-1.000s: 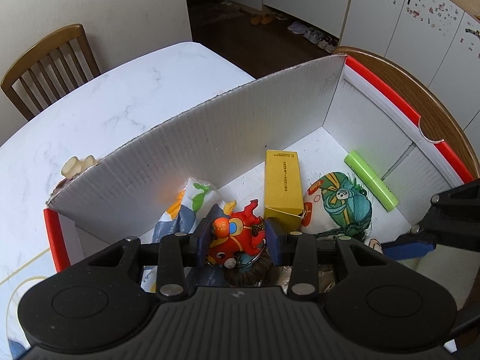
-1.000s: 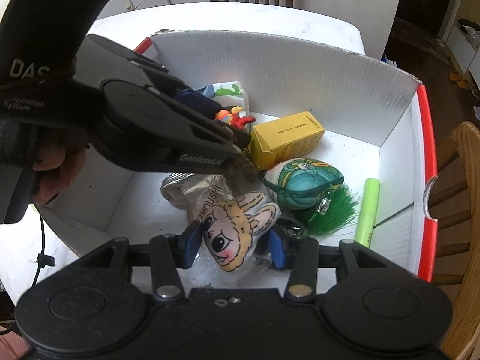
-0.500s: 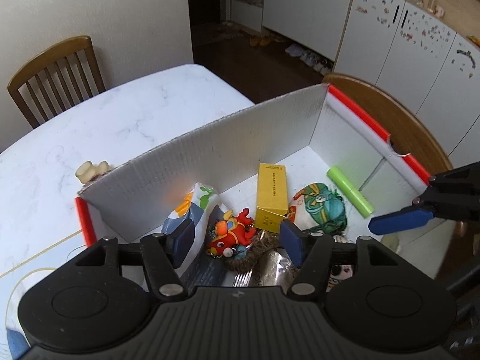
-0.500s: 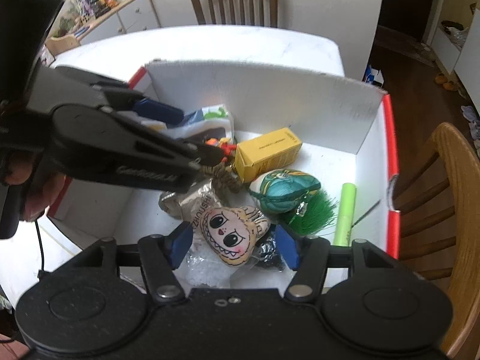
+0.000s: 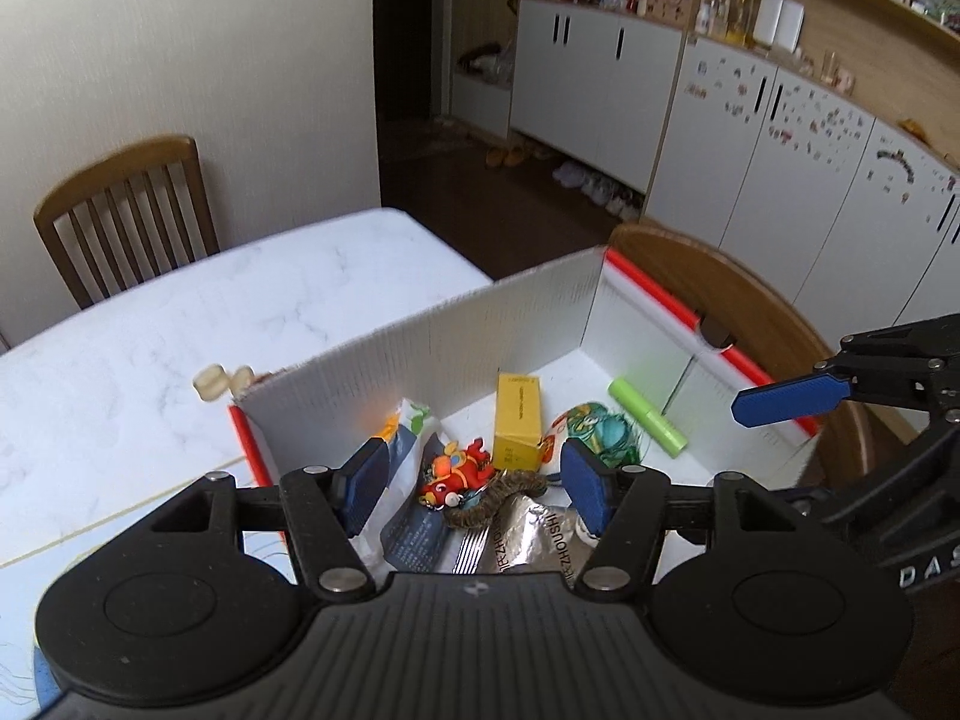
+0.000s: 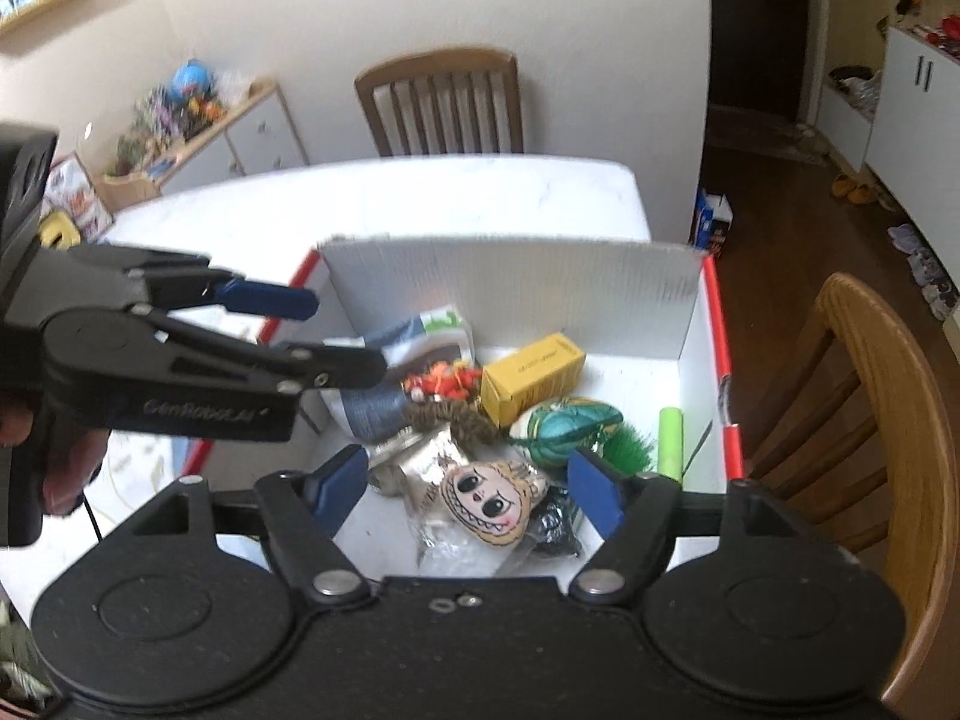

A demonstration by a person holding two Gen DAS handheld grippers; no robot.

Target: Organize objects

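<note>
The white box [image 5: 510, 324] stands on the marble table [image 5: 180, 312], w/ all the task's things lying inside it; from left to right in the left wrist view: a blue-white packet [image 5: 401, 438] leans on the left wall, next the red toy figure [image 5: 453, 474] on a brown fuzzy piece [image 5: 495, 495], then the yellow carton [image 5: 517, 423], the green round plush [image 5: 600, 435] and the green tube [image 5: 645, 423] near the right wall

The left gripper [image 5: 474, 486] hangs over the box w/ jaws parted and nothing between the pads (the red toy lies below, not touched); the right gripper [image 6: 468, 489] also holds nothing, its jaws are opening, and the face plush [image 6: 492, 495] lies free on the box floor under it

Risks, as I judge them: the two grippers are near to each other above one small box, so a careless move could knock them together; things are piled and partly overlapping, so a next grasp may catch the foil bag [image 5: 528, 540] or a keyring together w/ the wanted thing; the thin wall can bend or the box can slide if a finger hits it; two small beige pieces [image 5: 223, 382] remain outside, just beside the left wall, easy to forget
</note>
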